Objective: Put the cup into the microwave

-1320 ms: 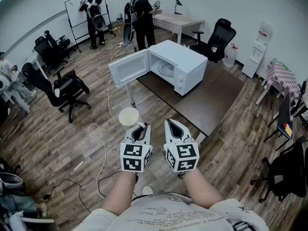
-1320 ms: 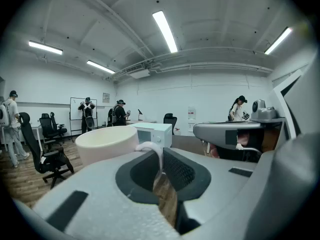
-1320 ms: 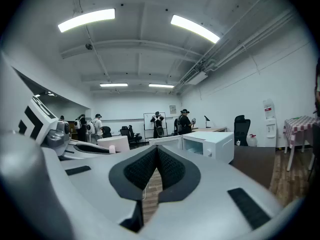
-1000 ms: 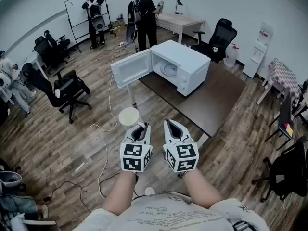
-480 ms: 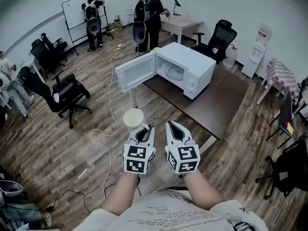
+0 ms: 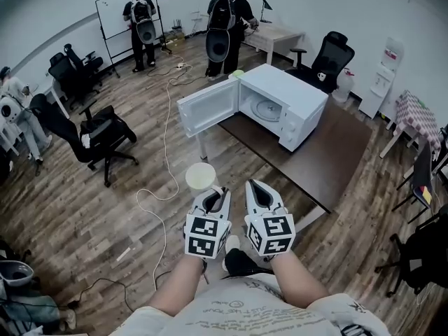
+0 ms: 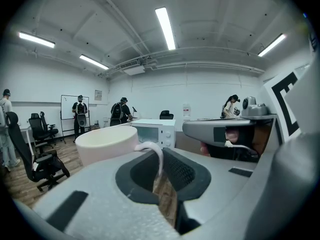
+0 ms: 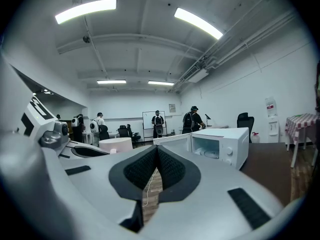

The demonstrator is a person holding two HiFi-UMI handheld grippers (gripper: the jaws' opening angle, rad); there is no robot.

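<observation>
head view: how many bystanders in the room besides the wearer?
3: person at the whiteboard, person at the far desk behind the microwave, person at the left edge. Others may be out of frame.

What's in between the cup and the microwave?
In the head view, only wooden floor and a table leg lie between the cup and the microwave, whose door is open.
</observation>
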